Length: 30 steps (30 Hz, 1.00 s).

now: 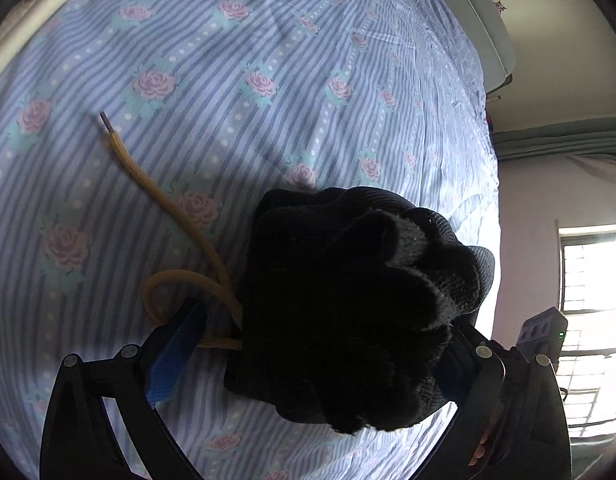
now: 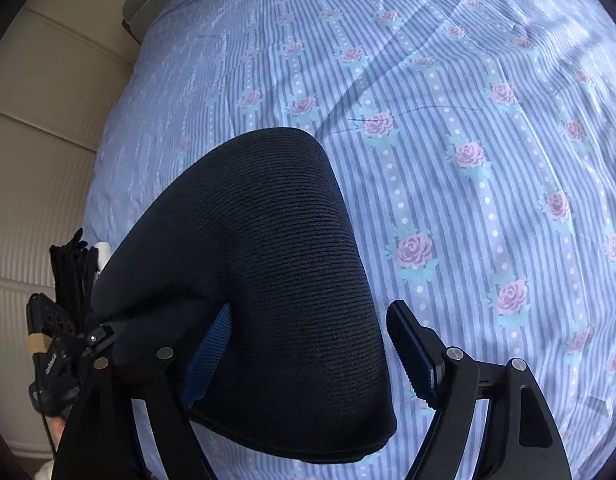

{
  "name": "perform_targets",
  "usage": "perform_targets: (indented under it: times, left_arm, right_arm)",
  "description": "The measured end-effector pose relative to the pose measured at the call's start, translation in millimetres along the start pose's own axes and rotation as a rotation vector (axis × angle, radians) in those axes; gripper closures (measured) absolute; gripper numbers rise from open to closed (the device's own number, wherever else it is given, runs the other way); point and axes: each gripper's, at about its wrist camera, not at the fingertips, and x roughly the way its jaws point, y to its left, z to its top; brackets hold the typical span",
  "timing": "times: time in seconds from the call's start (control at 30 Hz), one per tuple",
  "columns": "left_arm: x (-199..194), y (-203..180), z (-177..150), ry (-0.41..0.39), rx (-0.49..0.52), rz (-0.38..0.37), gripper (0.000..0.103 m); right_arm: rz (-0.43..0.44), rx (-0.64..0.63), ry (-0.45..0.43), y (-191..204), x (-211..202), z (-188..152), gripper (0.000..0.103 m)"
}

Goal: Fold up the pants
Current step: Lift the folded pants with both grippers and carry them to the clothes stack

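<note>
The bed (image 2: 488,128) fills both views, with a striped blue sheet with pink roses, and it stretches far out ahead of each tool.

The pants (image 2: 260,280) are black and ribbed. In the right view they lie as a thick, rounded bundle on the bed, right between the fingers and reaching out ahead of them. In the left view the pants (image 1: 348,308) look bunched and lumpy, sitting between that tool's fingers too.

The right tool (image 2: 308,354) has its fingers wide apart; the left finger is touching or under the cloth, and the right finger stands clear of it. It is not squeezing anything. The left tool (image 1: 320,344) also has its fingers spread, with the bundle in the gap, though I cannot tell if they press on it (the cloth hides much of the right finger).

A yellow cord (image 1: 176,224) loops out from the pants, ahead and to the left of the left tool.

The pants already look folded up small, so most of the job seems done. What may be left is tucking the cord and smoothing the bundle.
</note>
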Motion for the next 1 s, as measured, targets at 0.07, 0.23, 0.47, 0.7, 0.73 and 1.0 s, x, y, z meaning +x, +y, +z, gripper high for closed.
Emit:
perform_targets:
  times: [0.07,0.23,0.47,0.7,0.73,1.0]
  left_arm:
    - [4,5,-1,-0.005,-0.026,-0.037,0.004]
    - [2,12,-6,-0.028,-0.140,-0.110,0.028]
    - [-22,-8,-16,-0.038,-0.072,-0.050,0.049]
    - [-68,-35,-37,-0.107,-0.014,-0.076,0.050]
    - [-76,-41,-39,-0.119,-0.005,-0.079,0.050]
    - [-169,-97,-98,-0.271,0.102,-0.095,0.050]
  right_arm:
    - [0.017,0.015,0.010,-3,8,0,0.024]
    - [0.042,0.059,0.015,-7,20,0,0.024]
    - [0.019,-0.006,0.001,22,15,-2,0.045]
    - [0.041,-0.051,-0.075,41,-35,-17,0.049]
    - [0.046,-0.061,-0.087,45,-45,-20,0.049]
    - [0.117,-0.129,-0.177,62,-141,-47,0.049]
